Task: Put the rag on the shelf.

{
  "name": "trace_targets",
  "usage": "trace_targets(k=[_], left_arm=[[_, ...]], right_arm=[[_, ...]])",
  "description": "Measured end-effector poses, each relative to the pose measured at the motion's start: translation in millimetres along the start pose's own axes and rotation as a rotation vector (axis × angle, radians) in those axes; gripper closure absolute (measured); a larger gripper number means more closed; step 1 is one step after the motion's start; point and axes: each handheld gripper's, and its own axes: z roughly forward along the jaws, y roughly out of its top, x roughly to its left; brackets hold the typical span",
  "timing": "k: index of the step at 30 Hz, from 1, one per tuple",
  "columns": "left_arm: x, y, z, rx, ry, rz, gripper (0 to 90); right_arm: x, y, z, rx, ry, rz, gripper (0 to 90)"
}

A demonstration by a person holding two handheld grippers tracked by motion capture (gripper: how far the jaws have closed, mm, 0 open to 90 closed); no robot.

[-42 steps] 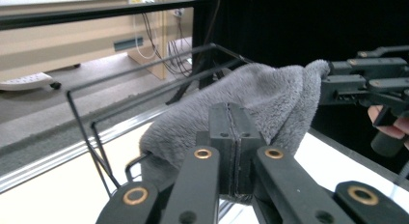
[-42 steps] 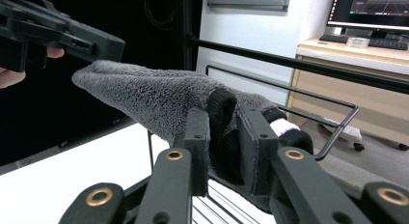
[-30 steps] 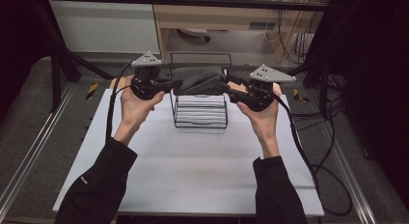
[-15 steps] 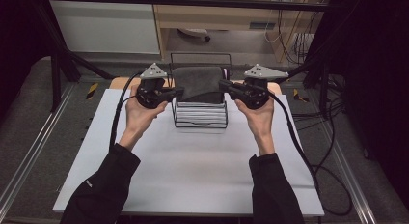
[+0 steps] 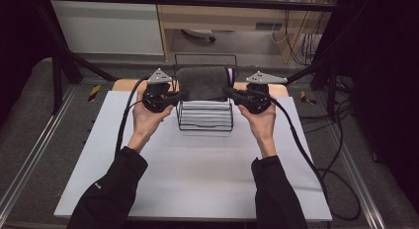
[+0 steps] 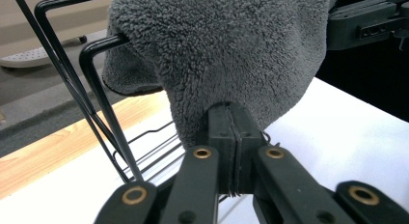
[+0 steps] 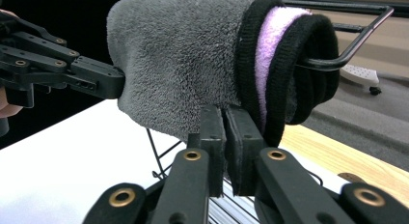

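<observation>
**Grey towel pinched at both ends over wire rack**

Near the far edge of the white desk (image 5: 197,165), at its middle: a black wire rack (image 5: 205,115), with thin rods across its lower part and a taller wire frame rising behind. Beyond the desk's far edge, a strip of wooden board (image 5: 123,84), then grey floor and a pale cabinet. Black cables trailing from each gripper across the desk, the right one looping off the right edge onto the floor. Nothing between the grippers and the cloth; only the rack's bent top bars close by, one poking out of the towel's rolled end in the right gripper view, another curving beside the cloth in the left gripper view.

Draped over the top bars of the rack: a grey fleece towel (image 5: 202,83), its right end showing a black hem with a lilac lining. Left gripper (image 6: 230,132) at the towel's left end, jaws pressed together on a fold of the grey pile. Right gripper (image 7: 225,137) at the right end, jaws closed on the lower edge just beside the black hem. Both grippers level with the rack's top, facing each other across the towel, each held from below by a hand in a dark sleeve.
</observation>
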Motion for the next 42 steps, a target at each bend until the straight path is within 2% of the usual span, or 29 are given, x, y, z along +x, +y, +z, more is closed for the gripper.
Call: trace_targets(k=[5, 7, 10, 13, 18, 20, 22, 25, 30, 37, 42], left_arm=[[-0.9, 1.8, -13.1, -0.008, -0.010, 0.003, 79.3], [-0.5, 2.7, -18.2, -0.013, -0.013, -0.010, 74.4], [0.3, 3.3, -25.0, -0.008, -0.001, -0.010, 67.3], [1.5, 1.8, -30.0, 0.011, 0.014, -0.011, 60.4], [3.1, -3.7, -38.9, 0.030, 0.016, -0.006, 49.9], [3.5, -7.3, -41.9, 0.045, 0.019, -0.007, 44.4], [4.1, -11.5, -44.8, 0.059, 0.019, -0.008, 42.6], [3.9, -20.8, -49.0, 0.072, 0.018, 0.002, 37.2], [5.4, -43.1, -54.6, 0.098, 0.010, -0.005, 28.5], [6.5, -75.9, -60.7, 0.115, 0.018, 0.000, 14.4], [7.1, -100.4, -64.6, 0.103, 0.021, -0.024, 7.8]], right_arm=[[4.3, 3.7, -12.0, -0.033, 0.015, -0.017, 73.1], [5.4, 6.3, -17.7, -0.046, 0.012, -0.021, 68.7], [7.1, 10.6, -25.9, -0.055, 0.018, -0.009, 59.7], [8.2, 12.9, -31.5, -0.043, 0.010, -0.007, 48.9], [8.7, 14.0, -41.2, -0.025, 0.007, 0.001, 33.6], [9.1, 13.2, -44.5, -0.016, 0.004, 0.000, 29.2], [9.3, 11.3, -48.1, 0.000, 0.008, -0.001, 24.6], [10.4, 5.3, -52.8, 0.006, 0.010, 0.003, 18.9], [10.3, -10.9, -57.3, 0.036, 0.011, -0.007, 10.0], [8.2, -38.4, -60.9, 0.054, 0.031, 0.027, 5.5], [6.7, -60.9, -60.7, 0.079, 0.038, 0.049, 2.9]])
